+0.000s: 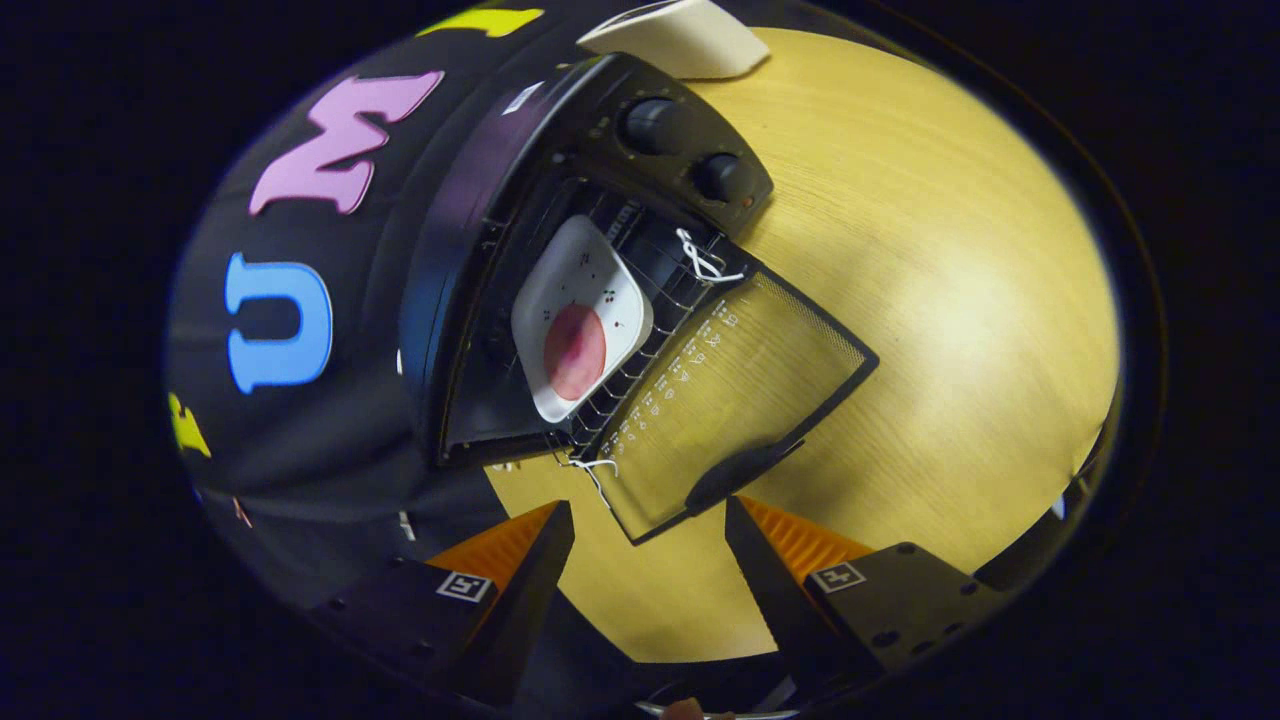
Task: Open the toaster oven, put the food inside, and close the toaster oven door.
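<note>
Black metal frames the scene: we see the small black toaster oven (600, 200) standing on the pale wooden table (950, 300), its glass door (735, 390) swung fully down and lying flat towards us, the dark handle (745, 470) at its near edge. Inside, on the wire rack (640, 350), sits the square white plate (575, 310) carrying a round pink piece of food (575, 350); the plate rests well within the cavity, behind the door's hinge line. White string is tied at both ends of that hinge line. Two black knobs (690, 150) sit on the control panel beside the cavity, and a white object (680, 35) lies on the table beyond the oven. Our gripper (650, 540) hangs just short of the door handle with its fingers spread wide apart and nothing between them but bare table and the door's near corner. We judge the opening done and the food placed, so what remains is closing the door: likely getting a finger under or against that handle edge and lifting the door up until it seats.
</note>
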`<state>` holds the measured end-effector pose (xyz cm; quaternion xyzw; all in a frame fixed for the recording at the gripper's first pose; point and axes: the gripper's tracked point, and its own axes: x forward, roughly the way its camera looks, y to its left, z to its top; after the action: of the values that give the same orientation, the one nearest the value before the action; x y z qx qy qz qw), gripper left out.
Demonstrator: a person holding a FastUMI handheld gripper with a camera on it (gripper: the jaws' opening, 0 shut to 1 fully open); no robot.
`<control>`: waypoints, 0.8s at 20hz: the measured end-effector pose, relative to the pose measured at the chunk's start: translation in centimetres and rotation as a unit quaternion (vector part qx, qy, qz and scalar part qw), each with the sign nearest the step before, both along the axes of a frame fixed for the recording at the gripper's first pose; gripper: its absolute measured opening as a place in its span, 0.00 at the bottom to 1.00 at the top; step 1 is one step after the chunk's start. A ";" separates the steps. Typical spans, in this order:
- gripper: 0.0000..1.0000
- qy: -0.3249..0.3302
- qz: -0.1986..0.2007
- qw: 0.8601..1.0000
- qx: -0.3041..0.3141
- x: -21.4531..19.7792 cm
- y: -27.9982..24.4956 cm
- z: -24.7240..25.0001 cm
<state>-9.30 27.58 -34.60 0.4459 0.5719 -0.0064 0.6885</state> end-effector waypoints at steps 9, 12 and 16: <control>0.99 -0.146 0.251 0.929 -0.231 -3.0 -1.4 -2.3; 0.99 -0.145 0.285 0.915 -0.248 -4.7 0.3 -5.2; 0.99 -0.131 0.301 0.905 -0.270 -5.6 1.3 -8.2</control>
<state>-14.85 28.87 -42.83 0.0456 0.5599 0.1055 0.8206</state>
